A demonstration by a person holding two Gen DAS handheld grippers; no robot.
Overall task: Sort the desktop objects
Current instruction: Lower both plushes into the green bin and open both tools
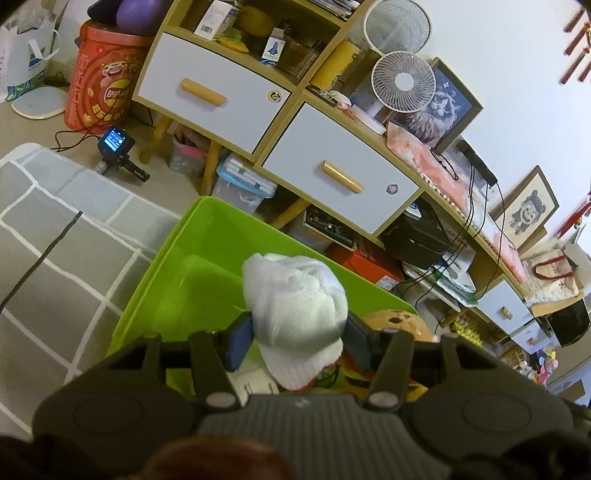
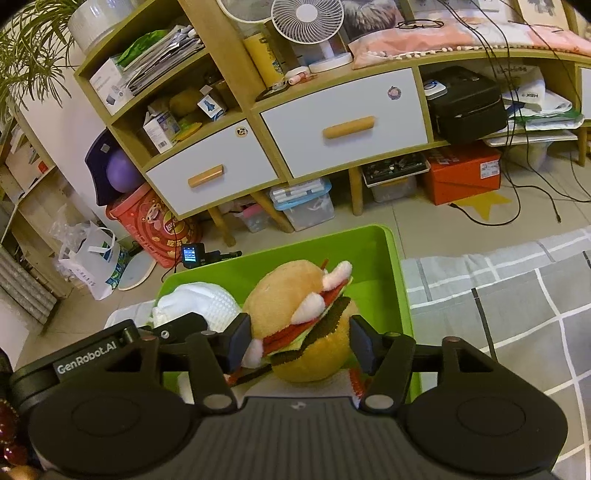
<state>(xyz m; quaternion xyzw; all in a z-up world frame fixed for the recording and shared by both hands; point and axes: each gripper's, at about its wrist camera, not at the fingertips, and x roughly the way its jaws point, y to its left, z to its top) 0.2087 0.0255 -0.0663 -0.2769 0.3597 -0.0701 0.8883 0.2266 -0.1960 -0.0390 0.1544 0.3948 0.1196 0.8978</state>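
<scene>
A green plastic bin (image 1: pixel 207 236) sits on the grey checked cloth; it also shows in the right wrist view (image 2: pixel 399 280). My left gripper (image 1: pixel 299 341) is shut on a white knitted hat (image 1: pixel 295 295) and holds it over the bin. My right gripper (image 2: pixel 301 341) is shut on a plush hamburger toy (image 2: pixel 299 314) and holds it over the bin. The white hat and the left gripper body show to its left in the right wrist view (image 2: pixel 195 302). The hamburger's bun (image 1: pixel 395 321) peeks out at the right in the left wrist view.
A wooden shelf unit with white drawers (image 2: pixel 343 122) stands behind the bin, with boxes, fans (image 2: pixel 306 18) and cables on and under it. A red snack tub (image 1: pixel 99 81), a small camera (image 1: pixel 116 142) and a white bag (image 2: pixel 92 266) lie on the floor.
</scene>
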